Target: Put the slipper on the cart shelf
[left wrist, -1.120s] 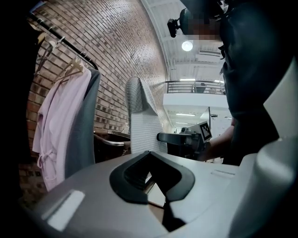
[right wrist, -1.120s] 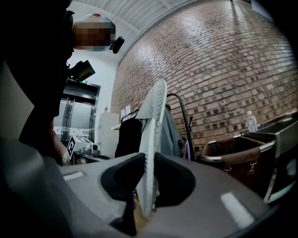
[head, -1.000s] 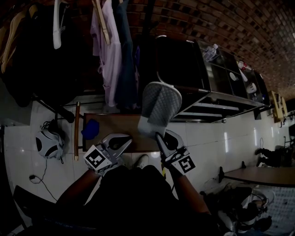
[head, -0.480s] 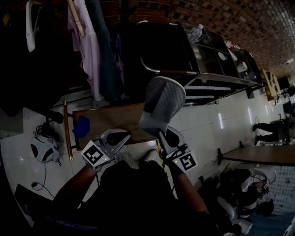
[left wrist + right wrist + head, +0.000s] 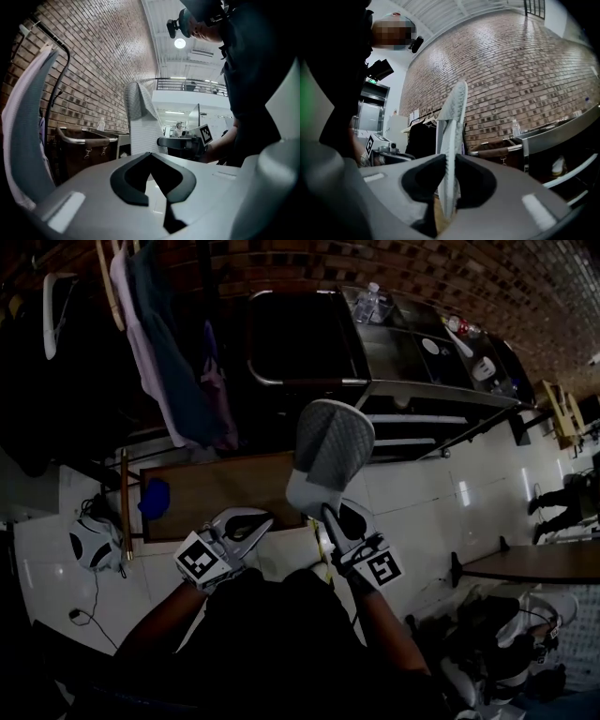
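A pale grey slipper [image 5: 328, 451] stands upright, sole towards me, in front of the steel cart [image 5: 441, 381]. My right gripper [image 5: 323, 514] is shut on the slipper's lower end. In the right gripper view the slipper [image 5: 452, 136] runs edge-on up between the dark pads [image 5: 423, 180], with the right gripper [image 5: 449, 187] clamped on it. The left gripper [image 5: 253, 521] is beside it on the left, shut and holding nothing. In the left gripper view the left gripper [image 5: 150, 157] has its tips together, and the slipper [image 5: 140, 122] rises to its right. The cart's open shelves [image 5: 412, 418] lie just right of the slipper.
A dark bin with a chrome rim [image 5: 300, 343] stands left of the cart. A water bottle [image 5: 370, 301] and dishes sit on the cart top. Clothes [image 5: 159, 343] hang at upper left. On the floor lie a brown board [image 5: 216, 493] and a blue object [image 5: 155, 495]. A table [image 5: 544, 563] stands at right.
Both grippers and the slipper have moved across the room. The bin and cart now sit further left and more centred behind the slipper. The grip on the slipper is unchanged.
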